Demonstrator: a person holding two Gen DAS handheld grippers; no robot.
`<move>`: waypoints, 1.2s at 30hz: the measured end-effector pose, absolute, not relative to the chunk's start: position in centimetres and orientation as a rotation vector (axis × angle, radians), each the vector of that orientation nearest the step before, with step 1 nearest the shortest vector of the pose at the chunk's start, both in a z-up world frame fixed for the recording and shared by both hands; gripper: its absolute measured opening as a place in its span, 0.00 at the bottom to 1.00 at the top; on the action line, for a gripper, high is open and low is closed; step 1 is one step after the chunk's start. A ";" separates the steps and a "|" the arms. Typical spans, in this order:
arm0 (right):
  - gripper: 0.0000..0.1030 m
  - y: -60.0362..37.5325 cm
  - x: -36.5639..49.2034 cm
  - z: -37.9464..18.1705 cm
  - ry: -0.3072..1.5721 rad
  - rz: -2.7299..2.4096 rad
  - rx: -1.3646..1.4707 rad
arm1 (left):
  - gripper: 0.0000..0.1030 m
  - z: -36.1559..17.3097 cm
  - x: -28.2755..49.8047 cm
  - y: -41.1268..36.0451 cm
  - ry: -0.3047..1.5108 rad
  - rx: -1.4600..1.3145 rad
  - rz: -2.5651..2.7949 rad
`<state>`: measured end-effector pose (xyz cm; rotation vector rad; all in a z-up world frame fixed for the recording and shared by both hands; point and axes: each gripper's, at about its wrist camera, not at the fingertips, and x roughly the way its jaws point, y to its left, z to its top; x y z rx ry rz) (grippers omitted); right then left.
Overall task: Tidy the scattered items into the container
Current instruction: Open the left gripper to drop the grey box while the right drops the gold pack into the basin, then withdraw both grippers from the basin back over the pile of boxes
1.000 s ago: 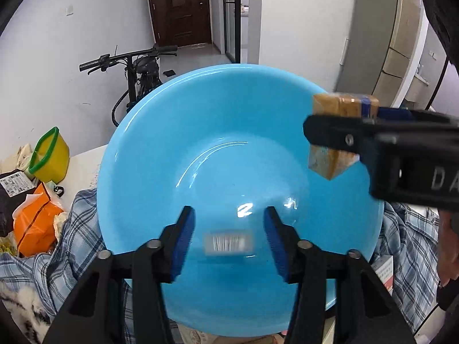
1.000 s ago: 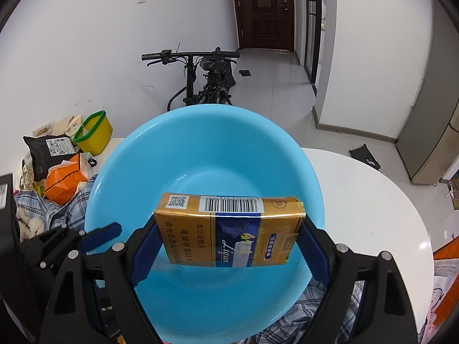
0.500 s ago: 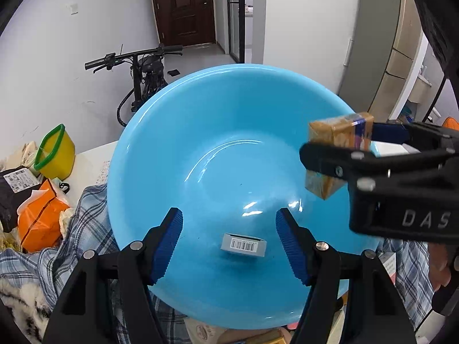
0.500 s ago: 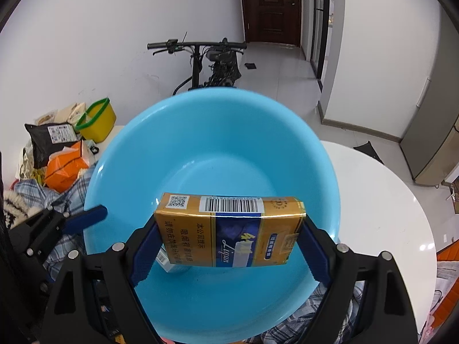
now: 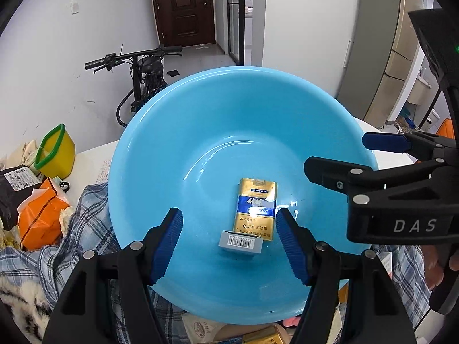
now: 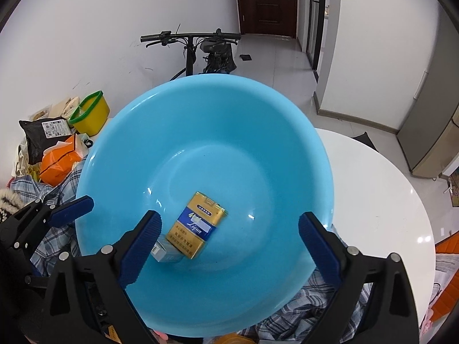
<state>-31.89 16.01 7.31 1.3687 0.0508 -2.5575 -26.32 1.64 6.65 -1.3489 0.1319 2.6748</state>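
A big light-blue bowl (image 5: 200,132) (image 6: 229,120) fills both views. On its bottom lies a gold-and-blue carton (image 5: 256,209) (image 6: 198,225), flat, and its near end touches a small grey box (image 5: 241,242) (image 6: 165,250) with a barcode. My left gripper (image 5: 228,215) hovers open above the bowl's near side, nothing between its blue pads. My right gripper (image 6: 231,218) is over the bowl too. Its jaws are opening wide and hold nothing; the carton lies below them. In the left wrist view the right gripper (image 5: 340,153) reaches in from the right.
The bowl rests on a crumpled plaid cloth (image 5: 86,223) over a round white table (image 6: 373,200). At the left are a yellow tub (image 5: 56,152), an orange bag (image 5: 40,218) and a black parcel (image 6: 43,134). More packets (image 5: 200,328) lie under the bowl's near rim. A bicycle (image 6: 206,51) stands behind.
The small grey box left my left gripper and landed in the bowl. Then my right gripper's jaws spread and the gold carton fell flat next to it.
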 end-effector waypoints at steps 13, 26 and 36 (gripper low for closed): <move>0.93 17.1 -30.5 7.8 0.066 -2.568 1.355 | 0.68 7.1 -25.5 1.7 0.119 -1.352 2.675; 0.93 17.9 -26.9 10.4 0.062 -2.608 1.272 | 0.68 9.7 -23.3 1.1 0.136 -1.293 2.723; 0.93 17.4 -21.2 13.8 0.182 -2.647 1.124 | 0.70 13.0 -20.4 0.1 0.136 -1.173 2.805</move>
